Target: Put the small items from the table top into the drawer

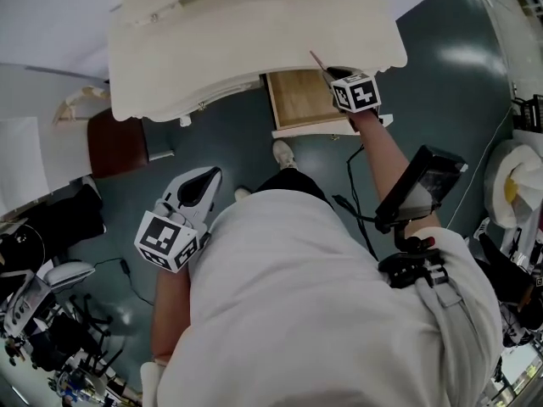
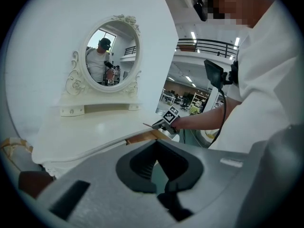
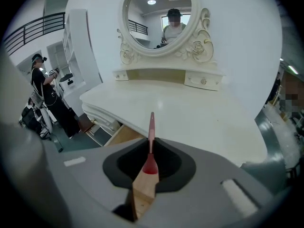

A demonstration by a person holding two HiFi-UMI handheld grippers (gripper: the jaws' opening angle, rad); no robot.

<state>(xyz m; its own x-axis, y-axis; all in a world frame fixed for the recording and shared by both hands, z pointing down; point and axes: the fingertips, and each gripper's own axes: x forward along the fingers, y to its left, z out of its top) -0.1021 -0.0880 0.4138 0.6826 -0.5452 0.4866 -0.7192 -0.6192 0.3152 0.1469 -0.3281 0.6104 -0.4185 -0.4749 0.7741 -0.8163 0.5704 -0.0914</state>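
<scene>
My right gripper (image 1: 333, 76) hangs over the open wooden drawer (image 1: 301, 100) under the white vanity table (image 1: 254, 32). It is shut on a slim item (image 3: 151, 132) with a flat wooden body and a thin red tail that points toward the table top (image 3: 190, 113). The drawer's corner (image 3: 124, 134) shows below the table edge. My left gripper (image 1: 208, 181) is held low at the left, away from the table, its fingertips together and nothing in them. From the left gripper view the right gripper (image 2: 166, 122) and its item (image 2: 148, 125) appear above the drawer (image 2: 142, 137).
An oval mirror (image 3: 159, 15) stands at the back of the table. A brown stool (image 1: 117, 142) sits at the table's left. Cables and equipment (image 1: 42, 312) crowd the floor at lower left. Another person (image 3: 42, 89) stands off to the left.
</scene>
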